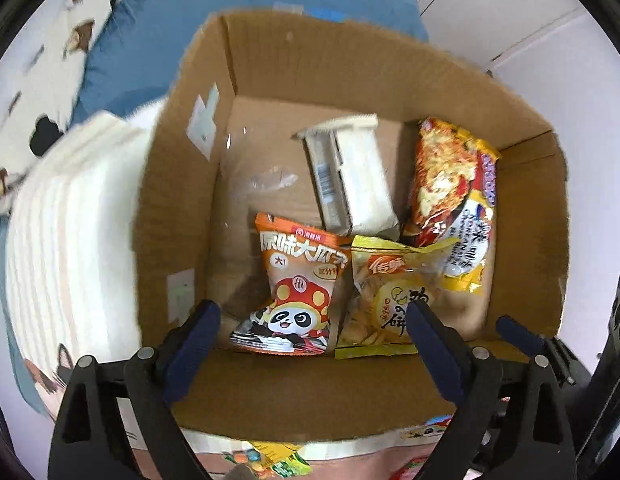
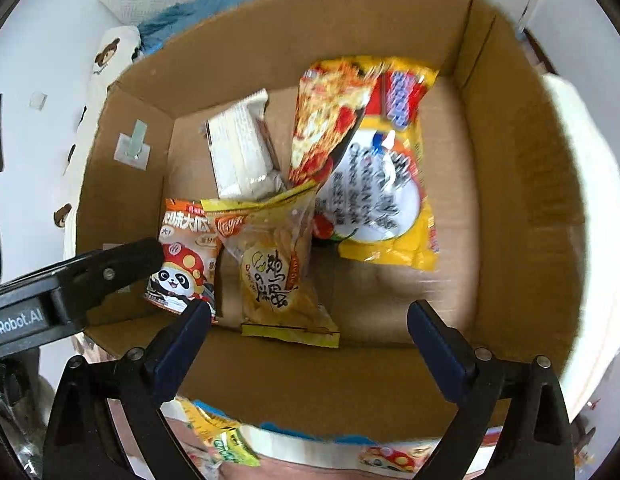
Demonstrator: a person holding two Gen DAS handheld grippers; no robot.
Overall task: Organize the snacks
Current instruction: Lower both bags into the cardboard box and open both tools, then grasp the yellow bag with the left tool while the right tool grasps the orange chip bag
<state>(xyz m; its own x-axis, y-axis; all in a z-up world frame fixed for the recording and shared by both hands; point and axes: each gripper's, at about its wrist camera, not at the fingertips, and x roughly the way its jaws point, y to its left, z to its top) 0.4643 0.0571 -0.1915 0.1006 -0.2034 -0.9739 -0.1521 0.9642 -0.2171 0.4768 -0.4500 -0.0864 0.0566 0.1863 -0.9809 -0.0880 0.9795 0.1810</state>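
Below, left tongs [image 1: 312, 322] spread wide and gripping nothing, pointed steeply down into an open cardboard box [image 1: 522, 216]; right tongs [image 2: 309, 322] likewise released and empty over the same box. Just past the left tongs, on the box floor, an orange panda-print snack packet [image 1: 300, 292], touching a yellow chip bag [image 1: 384, 300] beside it. Farther in, a white wrapped packet [image 1: 352, 176] lying tilted, and along the right-hand wall a large yellow-and-red pizza-print bag [image 1: 450, 196], its lower end overlapped by the chip bag. On the left inner wall, a pale taped label [image 1: 204, 120]. Outward from the box, a striped white-and-peach cushion [image 1: 70, 216] at the left, blue bedding [image 1: 182, 12] behind, a white cloth with bear prints [image 1: 46, 48] at the far left, pale cupboard doors [image 1: 506, 20] at the upper right. In front of the near wall, more colourful snack packets [image 2: 218, 436], partly hidden.
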